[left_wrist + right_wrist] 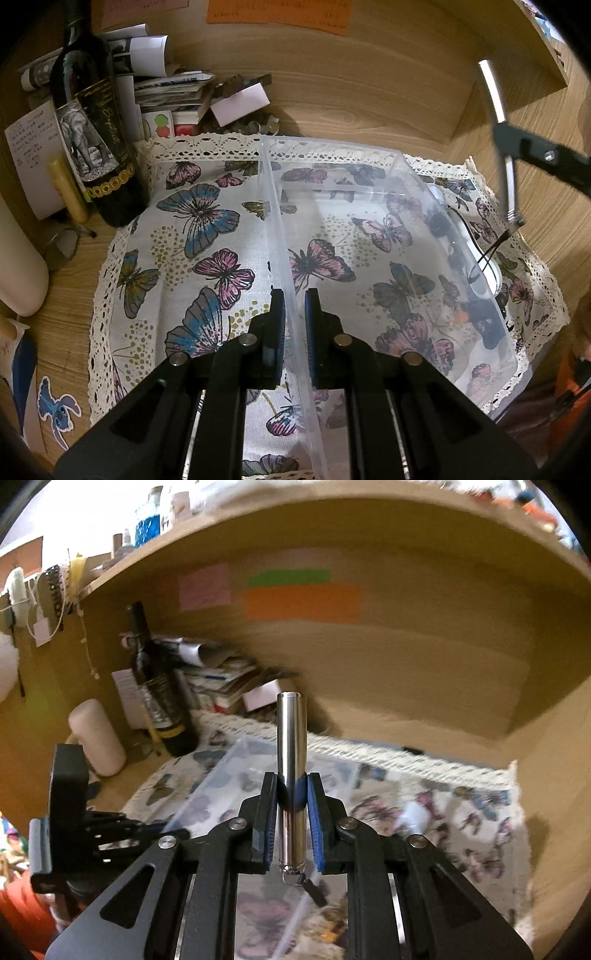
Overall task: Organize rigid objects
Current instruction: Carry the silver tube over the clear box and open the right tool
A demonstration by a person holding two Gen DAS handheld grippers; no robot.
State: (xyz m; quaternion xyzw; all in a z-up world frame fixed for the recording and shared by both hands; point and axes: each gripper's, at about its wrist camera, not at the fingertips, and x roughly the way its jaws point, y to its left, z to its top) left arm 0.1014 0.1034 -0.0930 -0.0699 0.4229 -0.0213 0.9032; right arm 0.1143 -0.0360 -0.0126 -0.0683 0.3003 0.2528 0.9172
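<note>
A clear plastic box (369, 206) stands on a butterfly-print cloth (207, 236). My left gripper (294, 310) is shut on the box's near left wall, one finger on each side. My right gripper (292, 794) is shut on a silver metal cylinder (291, 738) with a ring and black cord at its lower end, held upright above the box (258, 771). In the left wrist view the cylinder (496, 122) and right gripper (506, 144) hang above the box's right side. Small dark objects (480, 314) lie beyond the box's right wall.
A dark wine bottle (92, 147), a paper stack (173, 92), a white cylinder (18, 266) and a yellow tube (68, 188) crowd the left back corner. Wooden desk walls enclose the back and right. Coloured sticky notes (301, 602) hang on the back wall.
</note>
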